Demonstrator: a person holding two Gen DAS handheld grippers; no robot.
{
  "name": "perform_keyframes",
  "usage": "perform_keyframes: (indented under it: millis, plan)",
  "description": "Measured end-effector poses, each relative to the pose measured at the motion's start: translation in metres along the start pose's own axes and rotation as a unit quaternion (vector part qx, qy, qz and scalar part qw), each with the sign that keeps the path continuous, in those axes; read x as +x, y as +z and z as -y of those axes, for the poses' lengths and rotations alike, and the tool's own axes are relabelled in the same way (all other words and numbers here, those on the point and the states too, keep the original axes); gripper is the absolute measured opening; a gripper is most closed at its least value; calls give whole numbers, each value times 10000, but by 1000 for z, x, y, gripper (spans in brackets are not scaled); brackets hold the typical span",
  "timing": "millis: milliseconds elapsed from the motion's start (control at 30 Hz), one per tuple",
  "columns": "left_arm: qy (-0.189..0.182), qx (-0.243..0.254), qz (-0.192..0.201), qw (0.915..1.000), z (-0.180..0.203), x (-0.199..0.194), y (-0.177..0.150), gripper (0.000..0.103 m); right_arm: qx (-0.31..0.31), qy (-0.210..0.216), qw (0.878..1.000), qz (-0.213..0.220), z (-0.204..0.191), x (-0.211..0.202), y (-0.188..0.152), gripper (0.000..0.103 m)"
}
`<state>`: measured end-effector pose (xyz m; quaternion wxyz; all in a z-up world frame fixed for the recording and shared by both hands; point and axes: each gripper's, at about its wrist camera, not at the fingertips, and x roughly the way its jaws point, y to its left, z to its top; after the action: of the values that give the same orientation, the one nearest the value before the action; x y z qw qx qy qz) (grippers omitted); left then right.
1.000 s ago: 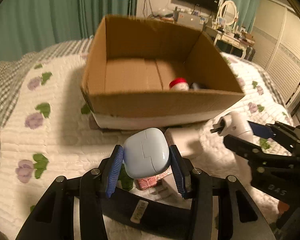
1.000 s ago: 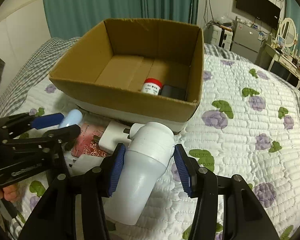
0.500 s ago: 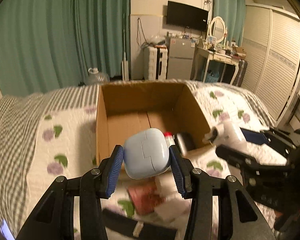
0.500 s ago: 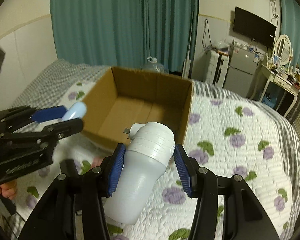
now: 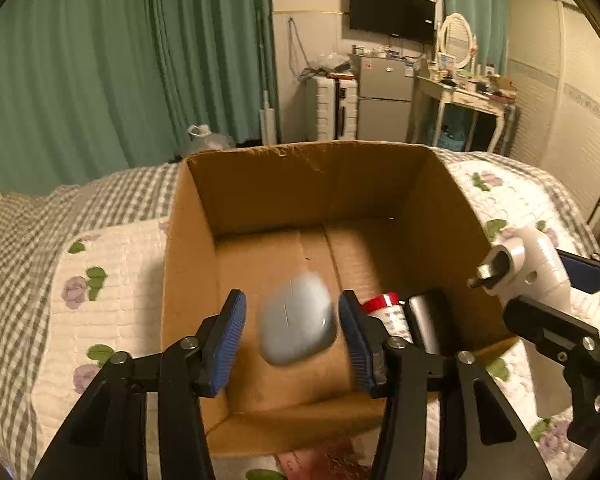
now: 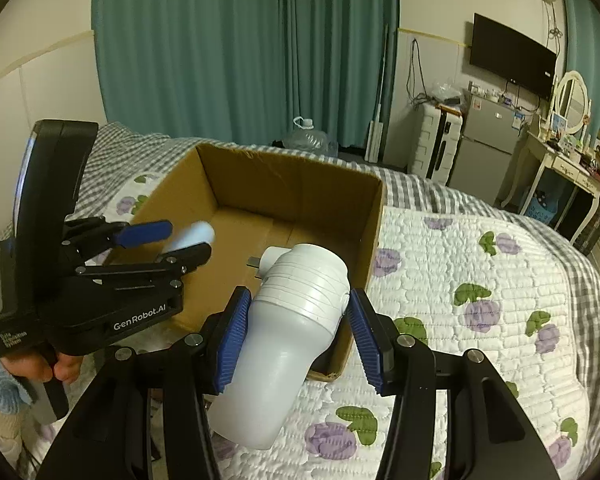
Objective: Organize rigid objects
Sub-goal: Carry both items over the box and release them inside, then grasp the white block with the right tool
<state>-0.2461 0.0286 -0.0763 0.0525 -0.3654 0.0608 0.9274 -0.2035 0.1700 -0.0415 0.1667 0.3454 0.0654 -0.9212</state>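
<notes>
An open cardboard box (image 5: 300, 176) stands on the bed. My left gripper (image 5: 291, 300) hangs over the box's near left part, its jaws opening. The pale blue rounded case (image 5: 298, 320) is between the pads, blurred and free of both. A red-capped bottle (image 5: 380, 304) and a dark object (image 5: 428, 320) lie inside the box at the near right. My right gripper (image 6: 299, 300) is shut on a white bottle-shaped plastic device (image 6: 296, 312), held above the box's near right corner. The right wrist view shows the left gripper (image 6: 186, 240) with the case (image 6: 192, 234) over the box (image 6: 292, 184).
A floral quilt (image 6: 480, 280) covers the bed around the box. A red packet (image 5: 320, 456) lies in front of the box. A person's hand (image 6: 48, 364) grips the left tool's handle. Green curtains, a fridge and a dressing table stand beyond the bed.
Both grippers rose and moved forward over the box. The left jaws spread and the blue case came loose from the pads. The right grip on the white device is unchanged.
</notes>
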Motion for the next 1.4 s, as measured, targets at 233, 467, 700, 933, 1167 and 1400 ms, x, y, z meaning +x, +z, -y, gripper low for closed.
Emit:
perform_keyframes:
  millis: [233,467,700,933,1167,1400]
  plan:
    - [29,-73,156,9998,-10,-14,7,62,75,-14,9998,159,6,-1,18,50]
    - [176,-109,293,9994,-18,-26,12,62,-35,-140,9995,288,14,39,56,50]
    - [228,-199,292,9991,-22,-25,8,62,-75,-60,9999,38,4,78,50,51]
    - [250,-316,397,9984,-28,-48,9,62,-129,-171,9993,308,-5,29,48,72]
    - [278,-416,735,9960,-31,-107,4,67,-121,-461,9978,455,-17,-47,39,86]
    - [301,-498,907,9942,-35,-148,-20,68,-166,-500,9980,340,-39,-80,5,90]
